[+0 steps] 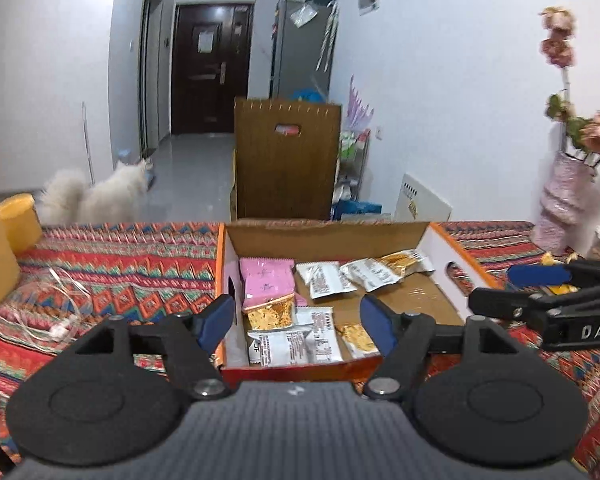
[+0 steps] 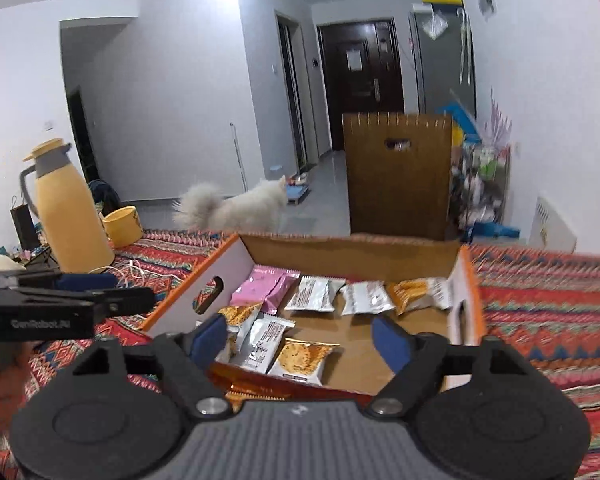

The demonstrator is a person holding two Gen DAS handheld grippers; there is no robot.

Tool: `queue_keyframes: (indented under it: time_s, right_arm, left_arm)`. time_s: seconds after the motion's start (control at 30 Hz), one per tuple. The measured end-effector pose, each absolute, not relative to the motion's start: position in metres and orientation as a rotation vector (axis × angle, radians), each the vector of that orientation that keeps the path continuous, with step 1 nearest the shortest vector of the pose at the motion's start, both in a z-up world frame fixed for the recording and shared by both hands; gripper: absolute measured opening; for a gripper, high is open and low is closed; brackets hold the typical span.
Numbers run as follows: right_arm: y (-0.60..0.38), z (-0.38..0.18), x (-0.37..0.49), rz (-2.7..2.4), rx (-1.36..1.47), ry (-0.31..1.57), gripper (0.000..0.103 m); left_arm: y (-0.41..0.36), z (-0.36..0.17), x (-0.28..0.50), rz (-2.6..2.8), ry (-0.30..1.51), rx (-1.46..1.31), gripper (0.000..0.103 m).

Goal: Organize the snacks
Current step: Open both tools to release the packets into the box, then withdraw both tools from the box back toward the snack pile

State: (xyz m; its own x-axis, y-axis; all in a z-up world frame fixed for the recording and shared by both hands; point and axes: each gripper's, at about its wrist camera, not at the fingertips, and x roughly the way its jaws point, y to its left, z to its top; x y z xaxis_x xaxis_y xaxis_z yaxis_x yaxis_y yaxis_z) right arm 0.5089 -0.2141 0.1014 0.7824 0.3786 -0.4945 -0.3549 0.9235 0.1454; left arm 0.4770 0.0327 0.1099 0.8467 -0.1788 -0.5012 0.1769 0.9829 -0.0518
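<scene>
An open cardboard box (image 1: 324, 240) with orange edges sits on the patterned tablecloth and holds several snack packets: a pink one (image 1: 266, 282), silver ones (image 1: 326, 280) and gold ones (image 1: 270, 316). The box also shows in the right wrist view (image 2: 352, 252), with the pink packet (image 2: 266, 286) and a gold packet (image 2: 302, 360). My left gripper (image 1: 298, 322) is open and empty over the box's near edge. My right gripper (image 2: 300, 340) is open and empty over the near side of the box. A yellow packet (image 1: 562, 289) lies right of the box behind the right gripper's fingers (image 1: 540, 276).
A yellow thermos jug (image 2: 70, 208) and a yellow cup (image 2: 122, 226) stand on the table at the left, with a white cable (image 2: 132, 270) beside them. A pink vase of flowers (image 1: 564, 204) stands at the right. A brown chair back (image 1: 286, 160) and a white dog (image 2: 236, 208) are beyond the table.
</scene>
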Motion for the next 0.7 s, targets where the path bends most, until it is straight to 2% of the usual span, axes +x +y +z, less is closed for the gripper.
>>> queue_keyframes:
  time_s: [0.03,0.1,0.17,0.33,0.47,0.7]
  right_arm:
    - [-0.218,0.110,0.497,0.391,0.033,0.523,0.084]
    - [-0.224,0.126,0.473,0.377,0.006,0.489,0.091]
    - [-0.229,0.137,0.448,0.360,-0.020,0.455,0.102]
    - [-0.244,0.150,0.381,0.330,-0.083,0.406,0.103]
    - [-0.257,0.153,0.327,0.316,-0.082,0.375,0.103]
    - [-0.281,0.136,0.238,0.279,-0.038,0.345,0.103]
  left_arm:
    - [0.031,0.118,0.464,-0.194,0.508,0.009,0.078]
    - [0.029,0.130,0.439,-0.203,0.468,0.034,0.084]
    - [0.025,0.139,0.413,-0.203,0.442,0.066,0.084]
    - [0.020,0.151,0.349,-0.202,0.418,0.090,0.087]
    - [0.020,0.154,0.298,-0.220,0.380,0.077,0.096]
    - [0.010,0.133,0.216,-0.201,0.372,0.073,0.098]
